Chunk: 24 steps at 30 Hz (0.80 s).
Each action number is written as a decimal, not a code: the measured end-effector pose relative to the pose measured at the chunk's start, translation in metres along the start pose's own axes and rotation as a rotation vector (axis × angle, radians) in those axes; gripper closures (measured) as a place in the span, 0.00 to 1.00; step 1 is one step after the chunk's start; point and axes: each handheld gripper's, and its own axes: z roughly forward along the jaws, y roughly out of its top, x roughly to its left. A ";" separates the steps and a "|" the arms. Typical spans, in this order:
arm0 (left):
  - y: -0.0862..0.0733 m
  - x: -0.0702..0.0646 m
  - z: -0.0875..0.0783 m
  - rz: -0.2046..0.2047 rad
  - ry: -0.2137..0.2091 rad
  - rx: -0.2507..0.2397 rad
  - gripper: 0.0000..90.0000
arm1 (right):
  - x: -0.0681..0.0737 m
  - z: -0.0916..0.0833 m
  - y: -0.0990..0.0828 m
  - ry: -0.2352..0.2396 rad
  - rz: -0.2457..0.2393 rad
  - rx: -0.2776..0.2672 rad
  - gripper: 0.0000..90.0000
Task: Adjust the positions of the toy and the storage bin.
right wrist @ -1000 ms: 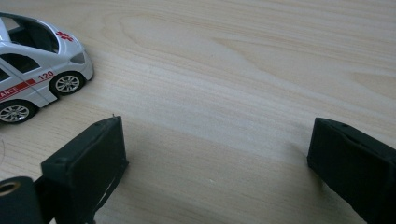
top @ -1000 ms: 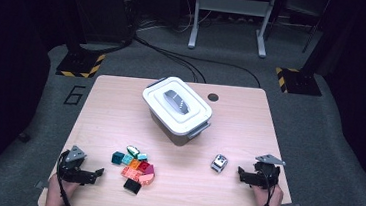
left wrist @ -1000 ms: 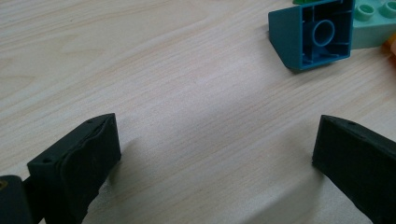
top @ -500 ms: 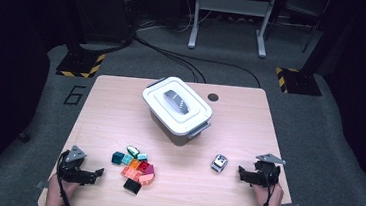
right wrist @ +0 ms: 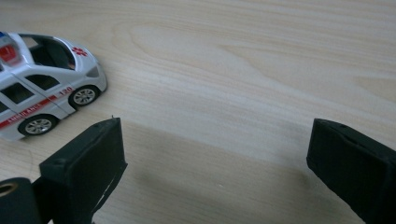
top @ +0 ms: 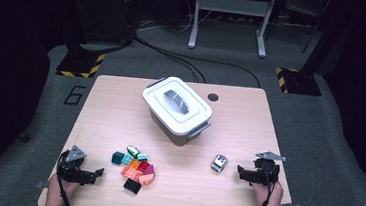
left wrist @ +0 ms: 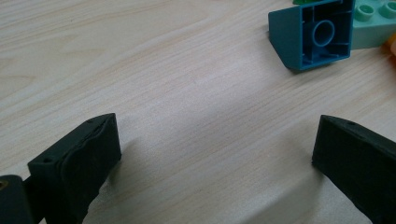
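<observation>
1. Dark room around me, cables and stands on the grey floor beyond, and a pale wooden surface under both my tools.
2. My right gripper has its fingers spread wide with only bare wood between them; seen from above, the gripper rests low near the front edge of the surface.
3. My left gripper is spread just as wide, fingers holding nothing, and from above it sits at the front left corner.
4. Just beside my right gripper's left-hand finger stands a white toy ambulance, upright on its wheels and outside the gap; from above, the ambulance lies between that gripper and the box.
5. Ahead of my left gripper lies a teal brick, tipped so its hollow underside faces me, next to a pale green brick. It is the near edge of a heap of coloured bricks.
6. A white lidded box stands further back, mid-surface, lid on.
7. I judge the step is picking up the ambulance. To do it well I should slide the right gripper sideways until the car is centred between the fingers, line them across its flat sides rather than nose to tail, keep low, and close gently so it does not roll away.
</observation>
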 end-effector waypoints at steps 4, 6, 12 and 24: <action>0.000 0.000 0.000 0.001 0.001 0.001 0.01 | 0.005 -0.004 0.010 0.006 -0.015 -0.008 0.03; 0.000 0.000 0.000 0.001 0.001 0.000 0.01 | 0.008 -0.007 0.015 0.010 -0.016 -0.018 0.03; 0.000 0.000 0.000 0.001 0.001 0.000 0.01 | 0.016 -0.019 0.029 0.030 -0.039 -0.043 0.03; 0.000 0.000 0.000 0.000 0.001 -0.001 0.01 | 0.032 -0.036 0.059 0.074 -0.098 -0.064 0.03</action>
